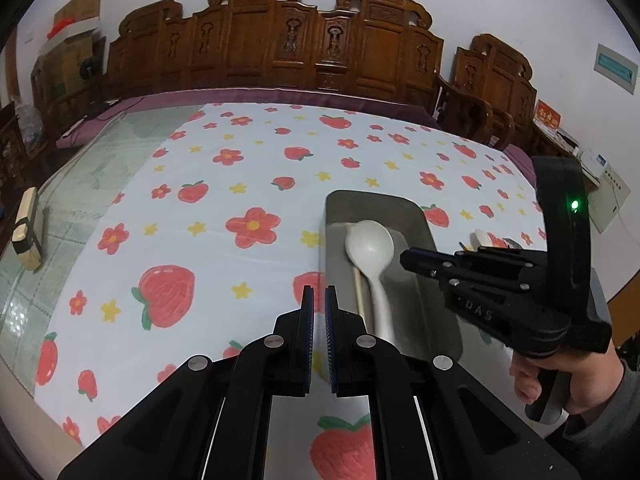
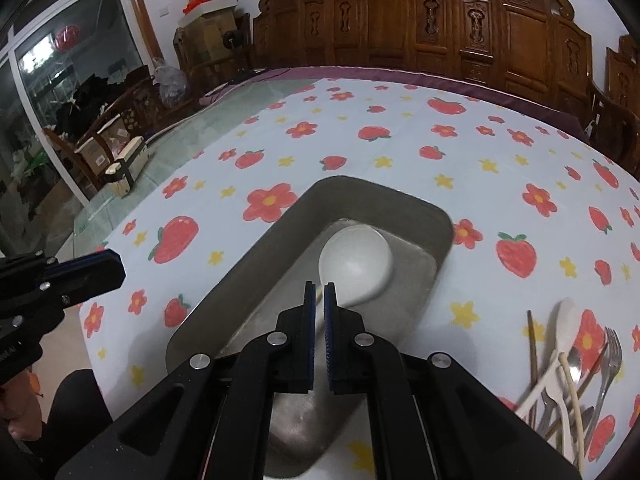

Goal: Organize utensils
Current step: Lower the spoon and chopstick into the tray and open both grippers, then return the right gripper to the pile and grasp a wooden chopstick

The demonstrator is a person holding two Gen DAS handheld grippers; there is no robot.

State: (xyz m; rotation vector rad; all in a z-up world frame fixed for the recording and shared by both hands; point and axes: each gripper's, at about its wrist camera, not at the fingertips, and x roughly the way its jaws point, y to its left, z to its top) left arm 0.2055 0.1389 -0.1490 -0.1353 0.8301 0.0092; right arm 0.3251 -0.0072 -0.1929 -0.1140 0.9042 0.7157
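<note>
Spoon [image 1: 370, 248] lying in the grey tray [image 1: 408, 208].
Right gripper [image 2: 319, 296] hovers above the tray, fingers nearly closed, empty; left gripper [image 1: 319, 300] likewise, beside it; loose cutlery [image 2: 568, 380] right of it.

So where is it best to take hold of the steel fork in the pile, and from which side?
Grip the fork on the bare neck just below its tines, coming from above. Its tine end lies on top at the far edge of the utensil pile, while the handle runs down among the crossing spoons and chopsticks, so a lower grip would probably catch the neighbours.
</note>
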